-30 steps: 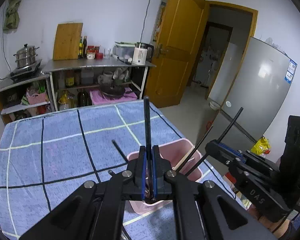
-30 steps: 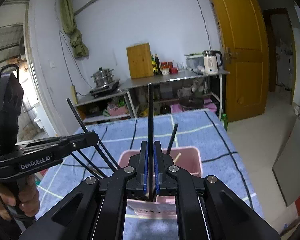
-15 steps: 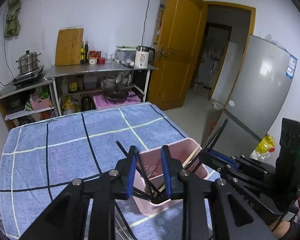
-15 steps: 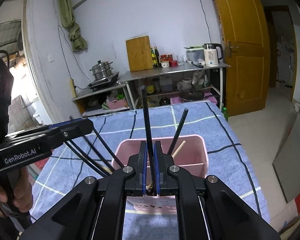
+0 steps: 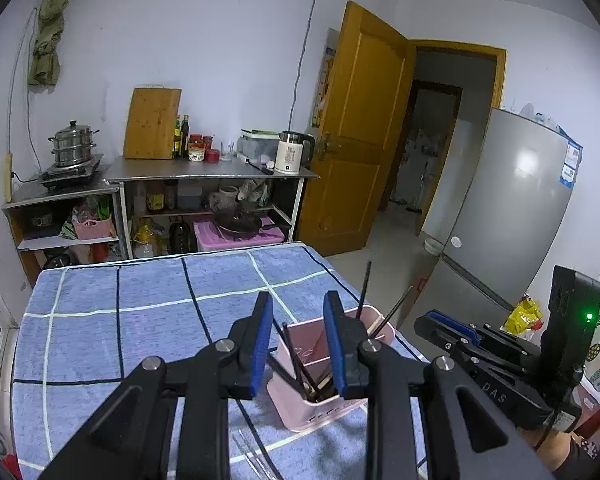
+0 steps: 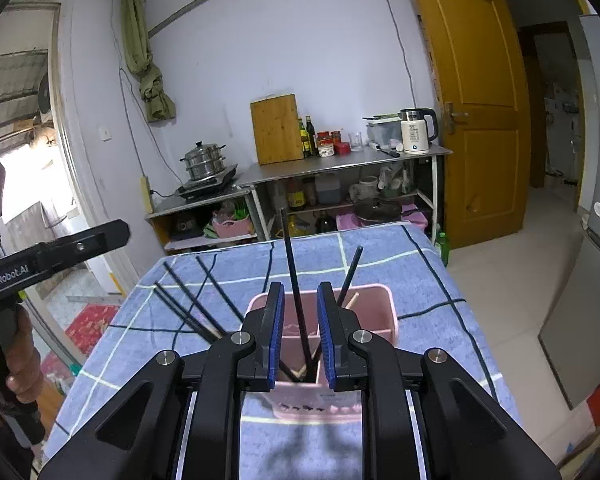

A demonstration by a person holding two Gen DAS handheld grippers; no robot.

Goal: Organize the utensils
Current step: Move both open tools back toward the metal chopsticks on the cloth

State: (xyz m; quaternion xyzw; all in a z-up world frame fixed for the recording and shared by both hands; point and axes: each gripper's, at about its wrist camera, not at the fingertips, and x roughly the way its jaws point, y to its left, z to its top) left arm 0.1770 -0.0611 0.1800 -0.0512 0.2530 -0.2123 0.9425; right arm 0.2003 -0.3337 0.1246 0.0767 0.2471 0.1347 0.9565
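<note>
A pink bin point(image 5: 332, 412) stands on the blue checked cloth near the table's right edge, with several black chopsticks point(image 5: 296, 356) and a wooden one leaning in it. My left gripper point(image 5: 299, 304) hangs open just above and in front of the bin, with nothing between its pads. Over the bin point(image 6: 374, 290) my right gripper point(image 6: 301, 292) has its jaws opening; one black chopstick point(image 6: 294, 276) stands in the bin between the pads, and neither pad presses on it. Other chopsticks point(image 6: 188, 300) lean out to the left. The left gripper point(image 6: 100, 236) shows at the left edge.
The table's cloth point(image 5: 140, 320) stretches away to the left and far side. A black stick point(image 5: 256, 436) lies on the cloth under my left gripper. Beyond the table are a steel shelf point(image 5: 212, 172) with a kettle, a door, and a fridge point(image 5: 512, 220) to the right.
Both grippers were shut on upright black chopsticks; both have let go, leaving them in the bin. The left gripper opened first and rose back; the right opened just now.
</note>
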